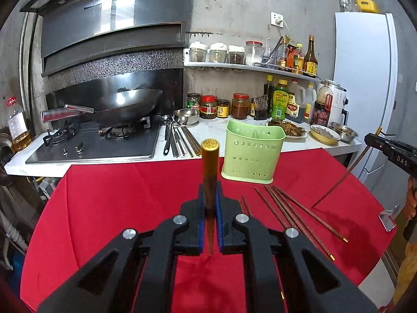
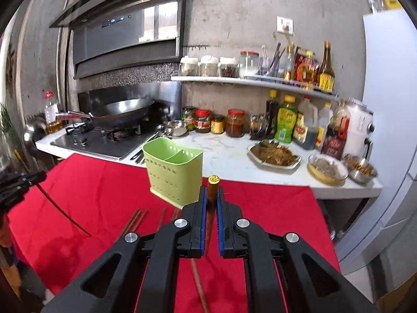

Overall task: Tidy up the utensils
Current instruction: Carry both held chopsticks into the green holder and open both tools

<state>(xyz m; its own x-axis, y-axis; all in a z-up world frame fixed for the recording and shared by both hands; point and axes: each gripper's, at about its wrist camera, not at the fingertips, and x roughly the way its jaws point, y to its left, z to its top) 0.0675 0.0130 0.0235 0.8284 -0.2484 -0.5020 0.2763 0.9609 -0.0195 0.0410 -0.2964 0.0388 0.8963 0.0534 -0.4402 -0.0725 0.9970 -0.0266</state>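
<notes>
A green perforated utensil holder with two compartments stands on the red tablecloth near the counter; it also shows in the right wrist view. My left gripper is shut on a brown chopstick with a gold cap, held upright, left of the holder. My right gripper is shut on another gold-capped chopstick, just right of the holder. Several brown chopsticks lie loose on the cloth in front of the holder, also seen in the right wrist view.
Behind the table runs a white counter with a gas hob, a wok, metal utensils, jars, sauce bottles and dishes of food. A white fridge stands at the right. A small clear stand sits at the cloth's right edge.
</notes>
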